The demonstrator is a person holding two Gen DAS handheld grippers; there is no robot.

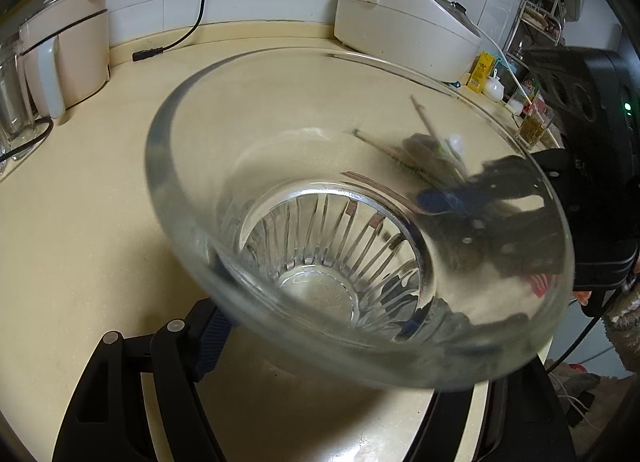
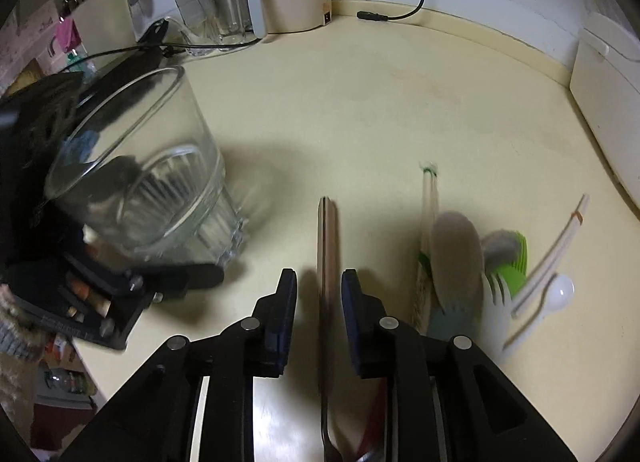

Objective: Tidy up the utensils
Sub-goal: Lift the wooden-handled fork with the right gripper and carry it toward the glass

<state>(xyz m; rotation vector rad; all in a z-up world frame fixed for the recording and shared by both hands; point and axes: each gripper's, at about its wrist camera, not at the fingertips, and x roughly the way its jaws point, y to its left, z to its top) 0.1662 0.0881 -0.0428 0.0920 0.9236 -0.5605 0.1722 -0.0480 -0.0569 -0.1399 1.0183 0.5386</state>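
Observation:
My left gripper (image 1: 320,314) is shut on a clear ribbed glass (image 1: 328,246), which tilts with its mouth toward the camera and has nothing in it. The right wrist view shows that glass (image 2: 160,182) at the left, held in the left gripper (image 2: 132,286). My right gripper (image 2: 319,282) stands open over the cream counter (image 2: 360,102). A thin metal utensil (image 2: 327,246) runs lengthwise between its pads, with a gap on each side. To the right lies a pile of wrapped chopsticks (image 2: 428,202), a wooden spoon (image 2: 456,258), green utensils (image 2: 510,266) and a white spoon (image 2: 556,294).
A white rice cooker (image 1: 404,34) stands at the back right, a cream appliance (image 1: 68,46) at the back left beside glass jars (image 2: 226,6). A black power cord (image 1: 148,54) lies along the tiled wall. The counter's front edge runs just below both grippers.

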